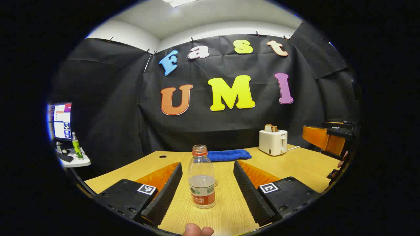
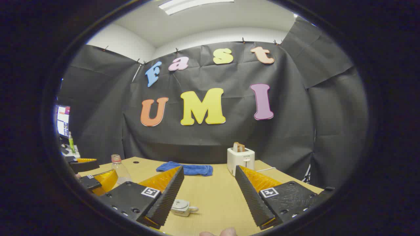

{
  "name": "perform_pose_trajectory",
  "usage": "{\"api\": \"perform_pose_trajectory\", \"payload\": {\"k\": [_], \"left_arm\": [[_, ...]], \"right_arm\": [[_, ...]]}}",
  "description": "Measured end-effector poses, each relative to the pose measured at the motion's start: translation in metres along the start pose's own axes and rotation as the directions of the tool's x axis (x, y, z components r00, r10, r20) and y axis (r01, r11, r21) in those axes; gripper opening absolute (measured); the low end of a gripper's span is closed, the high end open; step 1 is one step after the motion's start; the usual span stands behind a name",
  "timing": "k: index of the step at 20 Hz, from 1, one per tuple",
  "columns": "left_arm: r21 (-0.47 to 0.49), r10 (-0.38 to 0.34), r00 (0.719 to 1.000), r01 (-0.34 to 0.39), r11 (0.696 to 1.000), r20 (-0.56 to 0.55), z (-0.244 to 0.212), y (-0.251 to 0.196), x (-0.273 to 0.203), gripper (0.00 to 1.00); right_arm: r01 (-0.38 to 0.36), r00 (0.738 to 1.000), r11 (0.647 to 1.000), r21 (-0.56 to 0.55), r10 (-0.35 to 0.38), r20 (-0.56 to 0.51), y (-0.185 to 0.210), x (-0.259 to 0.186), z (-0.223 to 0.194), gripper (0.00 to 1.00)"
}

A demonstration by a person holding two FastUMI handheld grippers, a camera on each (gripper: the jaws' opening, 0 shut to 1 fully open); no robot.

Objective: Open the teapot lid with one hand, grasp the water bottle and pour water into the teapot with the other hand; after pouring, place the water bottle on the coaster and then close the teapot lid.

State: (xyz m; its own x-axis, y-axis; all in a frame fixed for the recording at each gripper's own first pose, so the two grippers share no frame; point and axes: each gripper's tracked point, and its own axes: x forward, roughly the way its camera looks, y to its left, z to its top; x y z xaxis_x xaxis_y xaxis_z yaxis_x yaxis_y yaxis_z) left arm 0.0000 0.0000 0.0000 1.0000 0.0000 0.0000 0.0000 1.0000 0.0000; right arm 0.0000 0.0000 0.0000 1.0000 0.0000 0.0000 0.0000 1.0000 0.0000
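In the left gripper view a clear water bottle [image 1: 201, 178] with a red label and a red neck ring stands upright on the wooden table [image 1: 295, 164], holding some water. My left gripper [image 1: 207, 165] is open, one finger on each side of the bottle and apart from it. In the right gripper view a small white teapot [image 2: 182, 207] with its lid on sits low on the table beside the left finger. My right gripper [image 2: 209, 168] is open with nothing between its fingers. That view has the bottle [image 2: 119, 170] and the left gripper [image 2: 88, 173] at the far left.
A blue towel [image 1: 228, 154] lies at the back of the table. A white toaster [image 1: 273, 141] with a bread slice stands at the back right. Off the table's left side are a monitor [image 1: 60, 121] and a green bottle [image 1: 77, 147].
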Motion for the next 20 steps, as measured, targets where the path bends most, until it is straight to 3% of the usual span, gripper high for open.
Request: {"api": "perform_pose_trajectory", "payload": {"k": [13,20], "left_arm": [[0.014,-0.007,1.0,0.007,1.0,0.001,0.001,0.004,0.0,0.98],[0.013,0.004,1.0,-0.004,1.0,-0.002,0.002,0.009,0.0,0.98]], "right_arm": [[-0.009,0.999,1.0,0.0,0.009,-0.047,0.004,0.004,-0.02,0.95],[-0.065,0.995,0.998,-0.019,0.063,-0.072,0.024,0.007,-0.038,0.96]]}}
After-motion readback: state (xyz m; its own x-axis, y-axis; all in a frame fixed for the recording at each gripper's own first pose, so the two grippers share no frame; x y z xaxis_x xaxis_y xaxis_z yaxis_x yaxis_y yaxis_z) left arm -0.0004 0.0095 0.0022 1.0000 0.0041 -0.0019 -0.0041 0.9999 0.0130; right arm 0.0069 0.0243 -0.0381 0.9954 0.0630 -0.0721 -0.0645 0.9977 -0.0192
